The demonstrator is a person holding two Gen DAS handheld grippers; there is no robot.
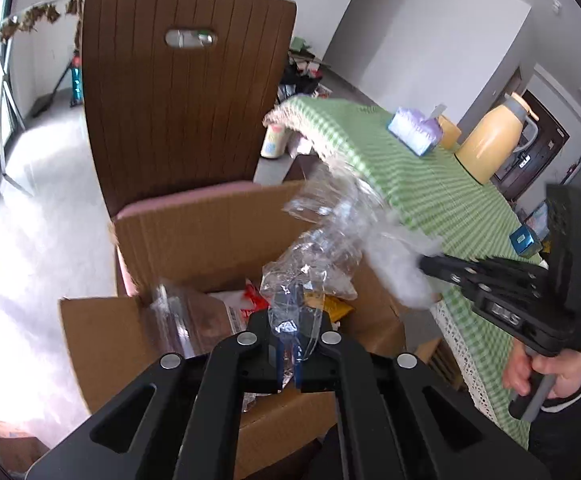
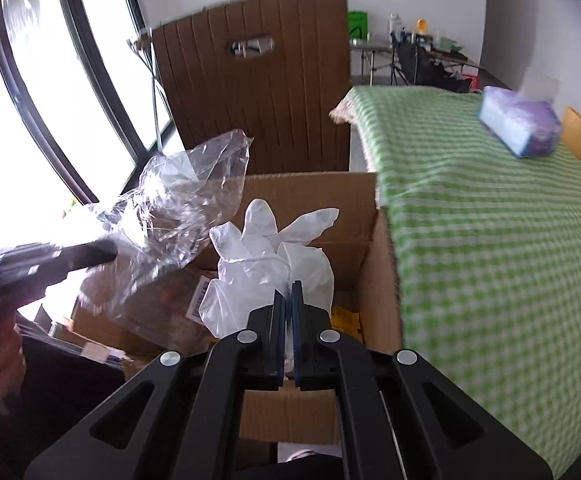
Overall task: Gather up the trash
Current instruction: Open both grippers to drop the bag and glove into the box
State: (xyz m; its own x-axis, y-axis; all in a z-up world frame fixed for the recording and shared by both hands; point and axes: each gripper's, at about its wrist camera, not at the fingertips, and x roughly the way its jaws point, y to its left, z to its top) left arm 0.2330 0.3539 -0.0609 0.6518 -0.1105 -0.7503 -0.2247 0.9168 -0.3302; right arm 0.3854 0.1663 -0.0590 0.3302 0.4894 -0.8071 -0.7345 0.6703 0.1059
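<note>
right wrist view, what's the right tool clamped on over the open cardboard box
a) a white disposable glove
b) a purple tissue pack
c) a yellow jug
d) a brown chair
a: the right tool has its pads shut on a white disposable glove whose fingers fan out above the open brown cardboard box; the purple tissue pack lies apart on the green checked tablecloth.

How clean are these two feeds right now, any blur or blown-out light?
Left wrist view: the checked tablecloth and white glove smear with motion, and the floor at left is washed out. Right wrist view: the window glares white; the tissue pack is blurred.
</note>
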